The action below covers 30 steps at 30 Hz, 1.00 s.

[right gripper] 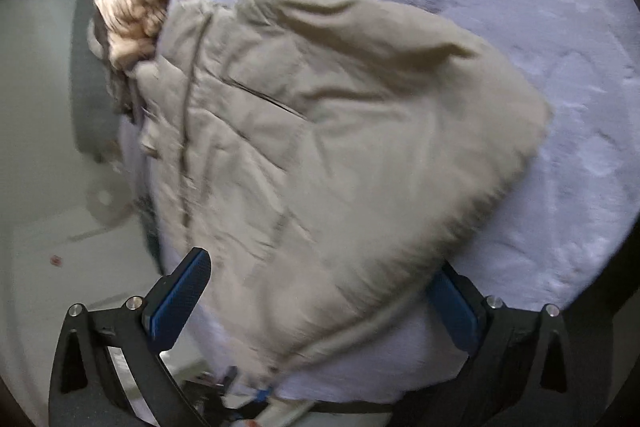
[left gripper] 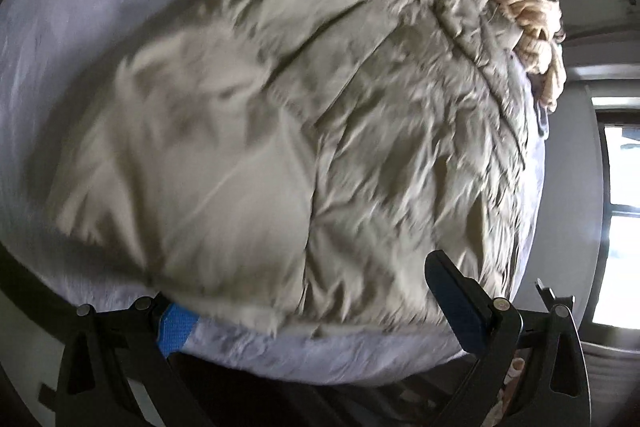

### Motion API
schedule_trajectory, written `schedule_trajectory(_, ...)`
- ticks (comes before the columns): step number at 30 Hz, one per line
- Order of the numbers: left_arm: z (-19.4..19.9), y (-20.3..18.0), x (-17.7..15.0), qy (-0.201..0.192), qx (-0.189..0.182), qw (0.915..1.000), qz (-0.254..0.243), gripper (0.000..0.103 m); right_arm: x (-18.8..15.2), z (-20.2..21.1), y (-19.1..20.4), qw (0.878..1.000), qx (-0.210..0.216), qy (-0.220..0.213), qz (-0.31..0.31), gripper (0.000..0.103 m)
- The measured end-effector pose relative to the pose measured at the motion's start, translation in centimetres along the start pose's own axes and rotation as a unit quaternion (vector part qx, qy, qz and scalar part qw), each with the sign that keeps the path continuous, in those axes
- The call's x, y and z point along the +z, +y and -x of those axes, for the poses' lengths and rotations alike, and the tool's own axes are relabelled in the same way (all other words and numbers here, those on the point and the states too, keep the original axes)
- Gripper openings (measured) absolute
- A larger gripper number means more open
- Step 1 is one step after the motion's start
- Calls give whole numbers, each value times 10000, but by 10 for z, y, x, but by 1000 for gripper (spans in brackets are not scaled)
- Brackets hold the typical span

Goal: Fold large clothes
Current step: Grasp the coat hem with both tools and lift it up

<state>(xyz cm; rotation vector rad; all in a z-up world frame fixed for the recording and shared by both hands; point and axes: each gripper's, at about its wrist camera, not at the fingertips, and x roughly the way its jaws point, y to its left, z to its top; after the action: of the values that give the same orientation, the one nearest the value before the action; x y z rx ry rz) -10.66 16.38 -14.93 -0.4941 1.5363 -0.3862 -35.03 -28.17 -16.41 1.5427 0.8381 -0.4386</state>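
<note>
- Nearest in both views are the tools: the left tool [left gripper: 316, 311] and the right tool [right gripper: 316, 303] each stand wide open, with the near hem of the jacket between the blue pads but no pad pressing on it, so nothing is held.
- The beige padded jacket [left gripper: 280, 131] lies spread on the bed [left gripper: 80, 27], which has a pale lavender cover; its hem comes almost to the near edge of the bed.
- Judging from the quilted, puffy surface and the many fine wrinkles, the jacket is soft and light for its size but bulky. I expect that the smooth shell cloth is a little slippery and that the padding springs back after a fold.
- Probably the best place to take hold is a firm edge: the hem, a seam or a corner, where the layers are thin enough for the pads. A pinch in the middle of a puffy panel would likely slide off.
- The right wrist view shows a dark slit [right gripper: 264, 97], perhaps a pocket, and the drawn-in hem corner hanging over the bed edge; the left view does not.
- Farther away, the left wrist view shows the window [left gripper: 620, 227], and both show a cream knitted garment [left gripper: 532, 23] at the far end of the jacket.
</note>
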Motion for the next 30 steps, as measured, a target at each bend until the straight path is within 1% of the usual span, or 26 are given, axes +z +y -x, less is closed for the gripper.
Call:
schedule_trajectory(2, 2, -4, 6, -115, -42, 9999, -6, 102, 3, 0, 2, 9998, 159, -37, -102, 103)
schedule_trajectory(4, 4, -6, 12, -179, -90, 9998, -26, 88, 4, -3, 6, 9998, 132, 80, -82, 103)
schedule_trajectory(5, 4, -8, 16, -179, -98, 9998, -75, 74, 4, -4, 8, 9999, 90, 112, -51, 103)
schedule_trajectory(6, 4, -9, 18, -176, -74, 9997, -120, 52, 4, -4, 9, 9999, 65, 124, -24, 103)
schedule_trajectory(7, 4, -10, 21, -167, -44, 9996, -209, 39, 4, -4, 10, 9999, 41, 140, -12, 103)
schedule_trajectory(8, 6, -11, 23, -144, 0, 9993, -358, 19, 4, -4, 10, 9999, 0, 164, -37, 102)
schedule_trajectory(9, 9, -10, 24, -165, 39, 9988, -464, 17, 2, -4, 10, 9998, 15, 157, -78, 101)
schedule_trajectory(10, 14, -11, 25, -215, 39, 9982, -565, 17, 2, -3, 10, 9998, 58, 140, -116, 96)
schedule_trajectory(11, 20, -11, 26, -269, -1, 9974, -669, 17, 0, -2, 10, 9998, 89, 108, -115, 73)
schedule_trajectory(12, 26, -13, 27, -313, -29, 9966, -764, 17, 0, -1, 11, 9999, 65, 106, -85, 56)
schedule_trajectory(13, 31, -15, 28, -359, -45, 9957, -850, 17, -1, -1, 12, 9999, -75, 138, -37, 23)
schedule_trajectory(14, 38, -19, 28, -426, -61, 9945, -957, 17, -2, -2, 13, 9998, -132, 151, -3, 10)
schedule_trajectory(16, 47, -26, 30, -519, -102, 9926, -1090, 17, -4, 1, 17, 9997, -182, 82, 111, 9)
schedule_trajectory(18, 58, -35, 35, -624, -155, 9899, -1263, 17, -6, 4, 27, 9991, -241, -25, 350, 9)
schedule_trajectory(23, 78, -62, 54, -965, -178, 9812, -1660, 17, -3, 13, 70, 9923, -399, -173, 1160, 8)
schedule_trajectory(26, 84, -80, 67, -1195, -126, 9769, -1766, 17, 4, 16, 97, 9856, -411, -240, 1624, 8)
schedule_trajectory(30, 97, -103, 92, -1507, -108, 9734, -1721, 17, 19, 15, 136, 9769, -392, -295, 2080, 7)
